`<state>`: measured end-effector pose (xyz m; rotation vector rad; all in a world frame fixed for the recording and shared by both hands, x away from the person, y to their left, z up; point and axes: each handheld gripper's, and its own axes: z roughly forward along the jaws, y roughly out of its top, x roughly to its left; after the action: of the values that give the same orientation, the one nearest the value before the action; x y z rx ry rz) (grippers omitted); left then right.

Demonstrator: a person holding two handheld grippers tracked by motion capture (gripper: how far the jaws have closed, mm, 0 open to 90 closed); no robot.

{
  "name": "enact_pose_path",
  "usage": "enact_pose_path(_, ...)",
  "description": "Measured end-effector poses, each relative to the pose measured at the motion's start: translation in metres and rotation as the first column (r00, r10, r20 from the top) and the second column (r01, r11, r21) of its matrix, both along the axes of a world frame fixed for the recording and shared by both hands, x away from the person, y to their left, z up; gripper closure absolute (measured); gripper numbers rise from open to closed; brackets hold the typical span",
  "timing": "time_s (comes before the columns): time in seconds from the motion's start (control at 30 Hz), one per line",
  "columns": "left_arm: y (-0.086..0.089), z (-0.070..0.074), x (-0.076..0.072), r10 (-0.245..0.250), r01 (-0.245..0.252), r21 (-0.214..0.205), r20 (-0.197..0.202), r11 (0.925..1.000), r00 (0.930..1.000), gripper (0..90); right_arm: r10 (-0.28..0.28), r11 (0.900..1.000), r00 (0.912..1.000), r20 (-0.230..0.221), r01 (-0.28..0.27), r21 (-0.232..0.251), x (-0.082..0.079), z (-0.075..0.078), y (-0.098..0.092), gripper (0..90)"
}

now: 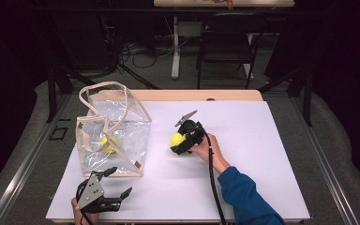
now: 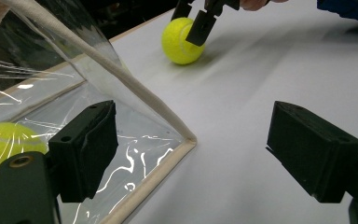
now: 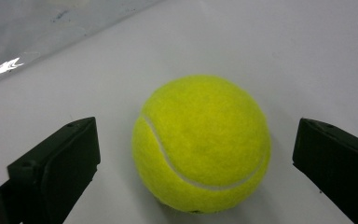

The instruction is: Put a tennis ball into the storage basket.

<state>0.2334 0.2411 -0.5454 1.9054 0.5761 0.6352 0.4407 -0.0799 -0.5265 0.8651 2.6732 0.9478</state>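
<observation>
Lab or studio: black curtains [image 1: 342, 70], floor cables [image 1: 140, 54], folding chair [image 1: 227, 40], rail-framed table [image 1: 281, 140]

The left gripper [image 1: 117, 184], held by a hand [image 1: 77, 208] at the near edge, lies low with its black jaws spread wide apart. The right gripper [image 1: 177, 140], gripped by a hand [image 1: 205, 149] on a blue-sleeved forearm [image 1: 246, 197] reaching forward, points left, its jaws parted and clamping nothing.
</observation>
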Motion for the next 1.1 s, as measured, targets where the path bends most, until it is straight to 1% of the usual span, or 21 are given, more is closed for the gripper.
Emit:
enact_pose_path(0.13,0.0,0.0,0.0,0.0,0.0,0.0,0.0,1.0,1.0,16.0,0.001,1.0,1.0,0.002,-0.001,-0.003,0.0002,-0.0003,0.0002,4.2)
enact_pose_path(0.27,0.0001,0.0,0.0,0.0,0.0,0.0,0.0,1.0,1.0,16.0,-0.002,1.0,1.0,0.001,0.002,-0.007,0.0002,-0.0004,-0.0002,10.2)
enact_pose_path(0.43,0.0,0.0001,0.0,0.0,0.0,0.0,0.0,1.0,1.0,16.0,-0.004,0.9997,1.0,0.008,0.004,-0.026,0.0,-0.0019,-0.0001,15.1)
enact_pose_path(0.53,0.0001,0.0001,0.0,0.0,0.0,0.0,0.0,1.0,1.0,16.0,-0.006,0.9995,0.9999,0.011,0.006,-0.031,-0.0001,-0.0022,-0.0003,20.9)
enact_pose_path(0.63,0.0,0.0,0.0001,0.0,0.0,0.0,-0.001,1.0,1.0,15.9,-0.01,0.9994,0.9999,0.005,0.011,-0.033,-0.0004,-0.0026,-0.0002,24.5)
enact_pose_path(1.03,0.0003,0.0,0.0002,0.0,0.0,-0.002,-0.001,1.0,1.0,16.0,-0.005,0.9991,0.9999,0.012,0.005,-0.042,-0.0012,-0.0014,0.0006,25.7)
enact_pose_path(1.1,0.0004,0.0,0.0002,0.001,-0.001,-0.002,-0.001,1.0,1.0,15.9,-0.004,0.9991,0.9998,0.021,0.004,-0.041,-0.0008,-0.0009,-0.0006,25.7)
